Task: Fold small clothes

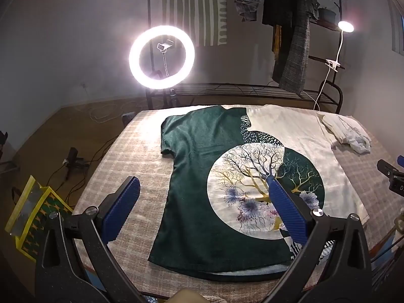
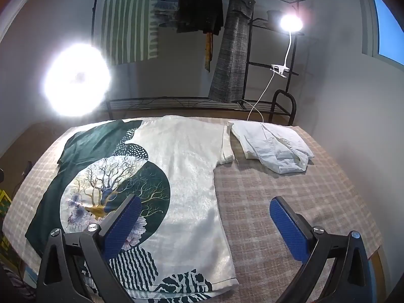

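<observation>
A small T-shirt (image 1: 202, 176), half dark green and half white with a round tree print, lies spread flat on the checked table cloth (image 1: 131, 151), hem toward me. It also shows in the right wrist view (image 2: 186, 166). My left gripper (image 1: 203, 184) is open and empty, hovering over the shirt's lower green half. My right gripper (image 2: 205, 203) is open and empty above the shirt's white right edge. Part of the right gripper shows at the right edge of the left wrist view (image 1: 391, 174).
A crumpled white garment (image 2: 272, 146) lies at the table's far right corner. A ring light (image 1: 161, 56) and a clothes rack (image 1: 290, 25) with a clip lamp (image 1: 345, 26) stand behind the table. A yellow box (image 1: 32, 214) sits on the floor left.
</observation>
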{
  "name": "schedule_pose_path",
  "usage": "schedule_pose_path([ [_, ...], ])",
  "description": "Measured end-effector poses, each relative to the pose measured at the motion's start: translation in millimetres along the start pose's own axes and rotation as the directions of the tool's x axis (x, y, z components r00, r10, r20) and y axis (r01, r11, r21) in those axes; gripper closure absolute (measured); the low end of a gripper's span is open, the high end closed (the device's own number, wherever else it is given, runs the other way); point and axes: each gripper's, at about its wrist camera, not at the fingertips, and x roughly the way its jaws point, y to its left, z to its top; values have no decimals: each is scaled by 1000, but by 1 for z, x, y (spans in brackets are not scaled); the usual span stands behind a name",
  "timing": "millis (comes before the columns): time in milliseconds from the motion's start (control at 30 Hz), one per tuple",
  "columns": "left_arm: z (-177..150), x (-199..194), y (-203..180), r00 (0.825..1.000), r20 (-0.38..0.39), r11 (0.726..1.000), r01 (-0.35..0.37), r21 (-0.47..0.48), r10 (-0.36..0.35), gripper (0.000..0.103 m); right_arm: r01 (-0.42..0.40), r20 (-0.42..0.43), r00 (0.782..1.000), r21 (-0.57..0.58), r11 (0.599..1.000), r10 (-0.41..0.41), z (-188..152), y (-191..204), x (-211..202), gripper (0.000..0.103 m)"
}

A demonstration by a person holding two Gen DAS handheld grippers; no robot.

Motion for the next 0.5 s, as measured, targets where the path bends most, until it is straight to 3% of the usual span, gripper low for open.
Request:
schedule_pose_path([
  [500,2,1,5,1000,-1,1000,2,0,-2,0,4,2,1000,0,1000,-4,1,1,-1,0],
])
